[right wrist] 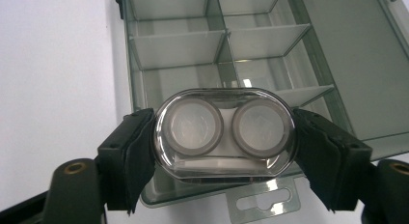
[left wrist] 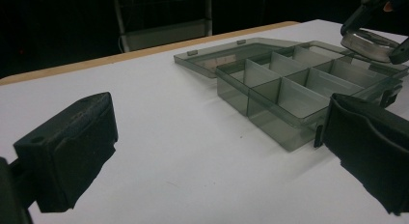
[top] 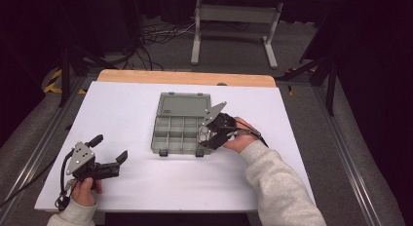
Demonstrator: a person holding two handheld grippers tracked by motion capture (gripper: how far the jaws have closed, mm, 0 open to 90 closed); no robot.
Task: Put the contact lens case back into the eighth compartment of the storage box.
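Capsule [right wrist: 224, 133]: a clear oval case with two round cells side by side, clamped at its two ends by the pads of the right gripper [right wrist: 224, 137] and held over the open organiser box [right wrist: 144, 69], above a compartment at the box's near right corner as seen in the high view [top: 203, 135]. The box's lid [top: 185, 105] lies folded back flat on the white table [top: 122, 114]. For a clean placement, the capsule is best kept level and centred between the dividers [right wrist: 219, 38] before it is lowered, so that neither end catches a wall; the jaws are best parted only once it rests on the compartment floor. The left gripper [top: 110, 147] rests on the table well apart from the box, jaws wide apart and empty; it could steady the box if it slides.
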